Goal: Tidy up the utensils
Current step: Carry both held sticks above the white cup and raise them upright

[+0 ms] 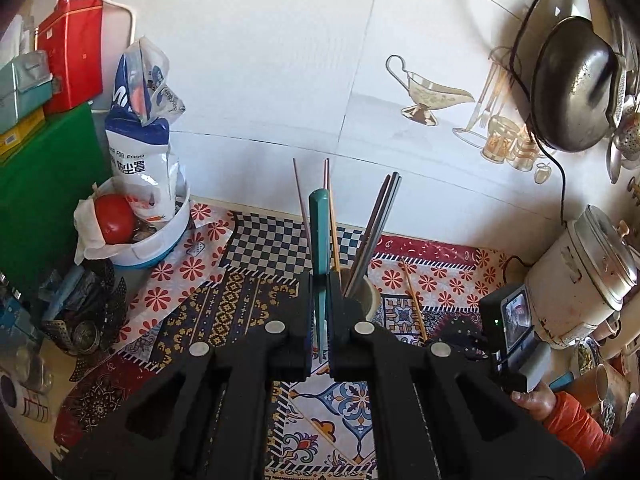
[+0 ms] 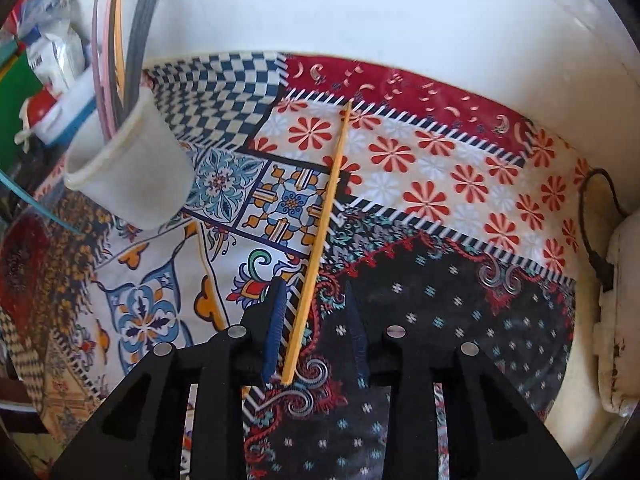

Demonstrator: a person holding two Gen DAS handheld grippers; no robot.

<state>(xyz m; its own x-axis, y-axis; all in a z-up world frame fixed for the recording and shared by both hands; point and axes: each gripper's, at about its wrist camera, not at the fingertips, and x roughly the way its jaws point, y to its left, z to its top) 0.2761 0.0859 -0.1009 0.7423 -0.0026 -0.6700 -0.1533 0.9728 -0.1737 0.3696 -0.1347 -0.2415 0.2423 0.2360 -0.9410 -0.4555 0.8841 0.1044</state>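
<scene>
On the left wrist view, the left gripper [image 1: 320, 300] is clamped on a teal chopstick [image 1: 319, 236], held upright between the two jaws w/ its thick end up. Just behind and right of the jaws stands a white cup [image 1: 370, 298] on the patterned cloth [image 1: 240, 300]. Cup holds grey chopsticks [image 1: 376, 228] leaning right, plus pink chopsticks [image 1: 299, 196] and an orange one behind the teal chopstick. A loose wooden chopstick [image 1: 414, 300] lies flat on the cloth, right of the cup. Far right, the person's right hand [image 1: 534, 400] grips the other tool. White tub [image 1: 160, 236] w/ a red item and a bag sits at left; rice cooker [image 1: 580, 276] at right.

Right wrist view: right gripper [image 2: 316, 332] hovers low over the cloth [image 2: 440, 200], jaws set moderately wide, nothing clamped. Wooden chopstick [image 2: 320, 236] lies on the cloth w/ its near end between the blue finger pads [image 2: 276, 328], closer to the left pad; contact cannot be confirmed. Cup [image 2: 128, 168] is upper left, well apart from the gripper, chopsticks [image 2: 136, 32] standing in it. Teal chopstick [image 2: 36, 204] shows at the left edge. Rice cooker [image 2: 622, 320] at right edge.
</scene>
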